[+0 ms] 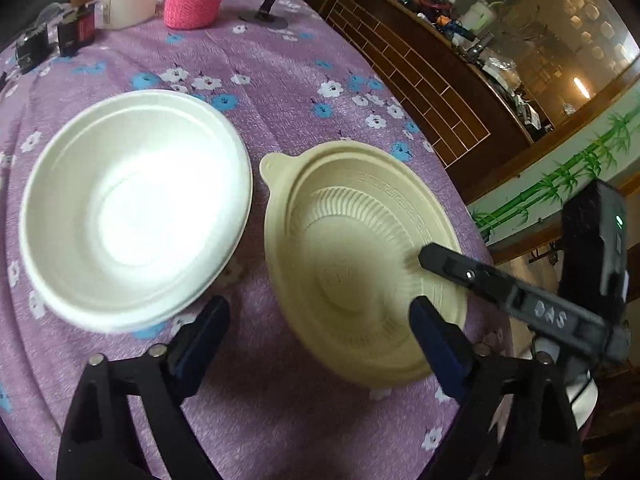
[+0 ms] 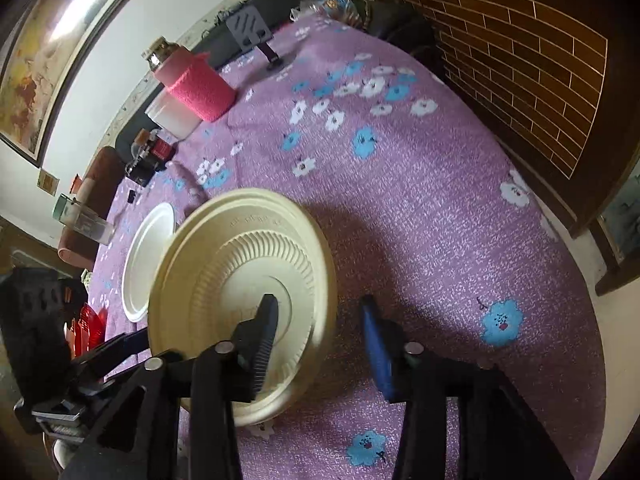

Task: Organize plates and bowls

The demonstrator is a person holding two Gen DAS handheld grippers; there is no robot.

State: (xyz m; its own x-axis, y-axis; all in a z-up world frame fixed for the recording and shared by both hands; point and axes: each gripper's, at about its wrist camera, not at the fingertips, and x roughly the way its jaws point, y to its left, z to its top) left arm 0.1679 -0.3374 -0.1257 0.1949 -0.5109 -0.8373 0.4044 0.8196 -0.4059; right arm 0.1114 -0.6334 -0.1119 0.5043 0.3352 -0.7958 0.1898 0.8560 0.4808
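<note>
left gripper (image 1: 318, 334): jaws apart, empty, its right jaw over the dish's near rim.
right gripper (image 2: 320, 344): jaws apart, rim between them, no clear pinch.
cream ribbed plastic dish (image 1: 360, 264): round, no long axis, tab pointing away.
white foam bowl (image 1: 136, 208): left of the jaws, upright.
progress: nothing stacked yet.

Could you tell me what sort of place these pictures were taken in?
Probably a home dining room: a round table under a purple flowered tablecloth, a framed painting on the wall, and a dark wooden cabinet with a glass front crowded with household odds and ends.
</note>
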